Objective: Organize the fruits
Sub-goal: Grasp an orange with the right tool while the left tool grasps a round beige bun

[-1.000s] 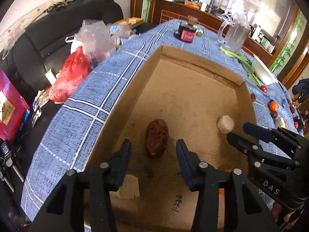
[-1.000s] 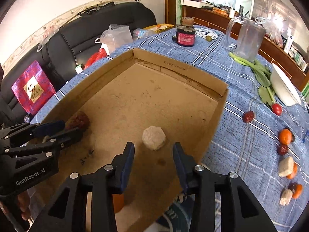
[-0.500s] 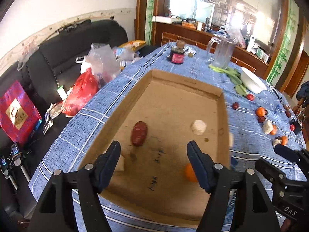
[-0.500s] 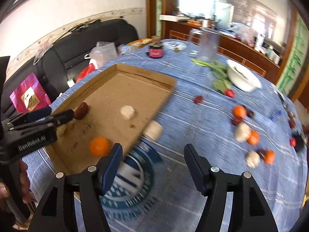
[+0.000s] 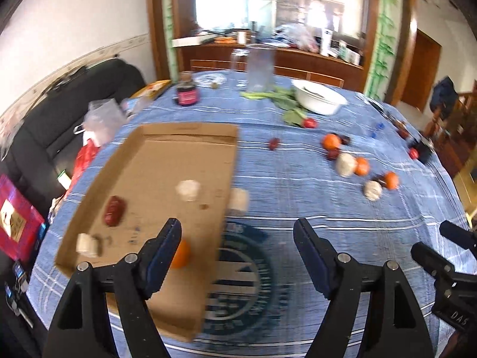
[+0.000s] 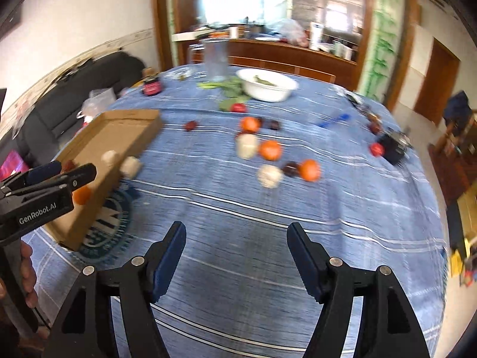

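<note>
Blue checked cloth [image 5: 298,185] covers a large table, with a dark round printed emblem [image 5: 238,283] on its near part. Behind the table stand a wooden sideboard [image 5: 268,56] with clutter on top and a bright mirror or window above it; a black sofa [image 5: 38,119] runs along the left wall, with plastic bags [image 5: 101,119] and a red bag at the table's edge.

On the cloth's left side lies a shallow cardboard tray [image 5: 179,131]. Inside it are a dark red date [image 5: 114,210], a pale round lump [image 5: 187,189], a small pale block [image 5: 86,244] near the front corner and an orange [image 5: 181,254] partly hidden behind a fingertip. Another pale block [image 5: 238,201] sits on the cloth just outside the tray's right wall.

Farther back stand a clear jug [image 5: 259,65], a dark jar with a red label [image 5: 186,95], a white bowl [image 5: 319,97] and green leaves [image 5: 283,98] beside it. Loose fruit is scattered across the right half of the cloth: oranges [image 6: 269,150], dark dates [image 6: 290,168], pale lumps [image 6: 269,176] and small red fruits [image 6: 238,107], some touching one another. Both views are blurred.

The left gripper [image 5: 237,247] hangs above the tray's front right corner and the emblem, its jaws spread wide with nothing between them; they have just been opening. The right gripper [image 6: 235,250] hovers over bare cloth, well short of the scattered fruit, jaws likewise wide and empty, and also just opened. In the right wrist view the left gripper's body shows at the left edge, with a hand [image 6: 28,271] on its handle.
</note>
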